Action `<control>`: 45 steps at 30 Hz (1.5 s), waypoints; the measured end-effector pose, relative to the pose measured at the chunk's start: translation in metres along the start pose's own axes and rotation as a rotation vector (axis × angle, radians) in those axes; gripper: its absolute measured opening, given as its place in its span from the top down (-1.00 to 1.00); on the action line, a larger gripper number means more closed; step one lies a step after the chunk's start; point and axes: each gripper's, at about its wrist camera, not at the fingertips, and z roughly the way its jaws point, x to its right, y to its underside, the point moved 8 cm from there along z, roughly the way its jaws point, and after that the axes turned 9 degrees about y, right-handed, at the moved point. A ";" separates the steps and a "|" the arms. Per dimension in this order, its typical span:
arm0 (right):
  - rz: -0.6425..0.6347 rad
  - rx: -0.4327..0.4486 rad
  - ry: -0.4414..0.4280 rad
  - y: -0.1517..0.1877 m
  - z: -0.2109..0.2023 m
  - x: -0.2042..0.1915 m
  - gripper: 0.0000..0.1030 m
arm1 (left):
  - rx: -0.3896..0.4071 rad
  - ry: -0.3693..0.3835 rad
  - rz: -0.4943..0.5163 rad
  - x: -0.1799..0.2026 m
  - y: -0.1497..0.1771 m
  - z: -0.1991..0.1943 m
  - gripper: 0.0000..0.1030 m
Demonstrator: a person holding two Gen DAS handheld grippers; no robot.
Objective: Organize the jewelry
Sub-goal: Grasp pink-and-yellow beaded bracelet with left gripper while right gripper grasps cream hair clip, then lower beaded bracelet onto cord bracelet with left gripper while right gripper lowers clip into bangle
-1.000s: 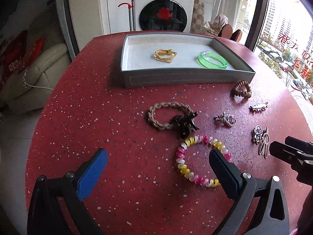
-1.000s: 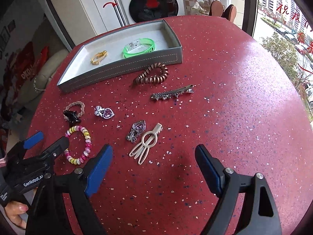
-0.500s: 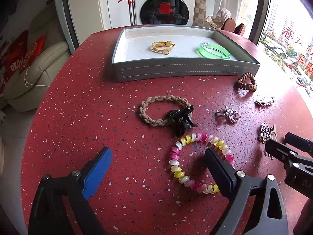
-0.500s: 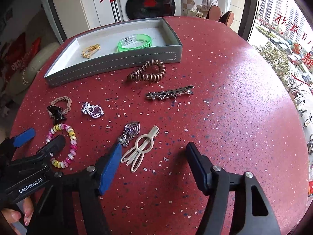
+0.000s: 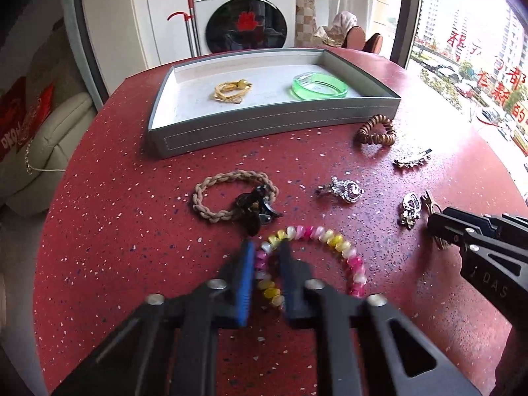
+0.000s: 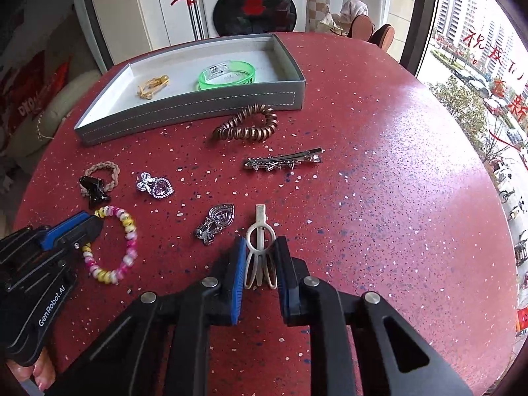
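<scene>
1. My left gripper [image 5: 266,250] is closing, its jaws nipping one side of the pink-and-yellow coil bracelet [image 5: 333,237], which lies flat on the red speckled table [image 5: 115,231].
2. My right gripper [image 6: 260,247] is closing too, with the cream hair clip [image 6: 259,247] between its jaws; the clip lies on the table.
3. Just beyond the bracelet lies a braided tan hair tie [image 5: 231,194] with a black claw clip [image 5: 255,206] on it.
4. Between my two grippers lie a purple-stoned brooch [image 6: 155,185] and a silver heart pendant [image 6: 216,222].
5. Farther out are a silver bar clip [image 6: 283,161] and a brown coil hair tie [image 6: 247,125].
6. The grey tray [image 5: 264,128] stands beyond, holding a green bangle [image 5: 319,86] and a gold piece [image 5: 232,90].
</scene>
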 end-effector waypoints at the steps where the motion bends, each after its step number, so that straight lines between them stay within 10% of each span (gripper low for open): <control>1: 0.014 0.000 -0.017 -0.001 -0.001 0.002 0.63 | 0.000 0.009 0.000 0.000 0.000 -0.001 0.47; 23: 0.091 0.070 -0.161 -0.028 -0.041 0.010 0.63 | 0.071 0.158 -0.076 -0.007 -0.019 -0.043 0.47; 45: 0.022 0.115 -0.211 -0.150 -0.023 -0.022 0.63 | 0.141 0.132 -0.122 -0.058 -0.137 -0.035 0.47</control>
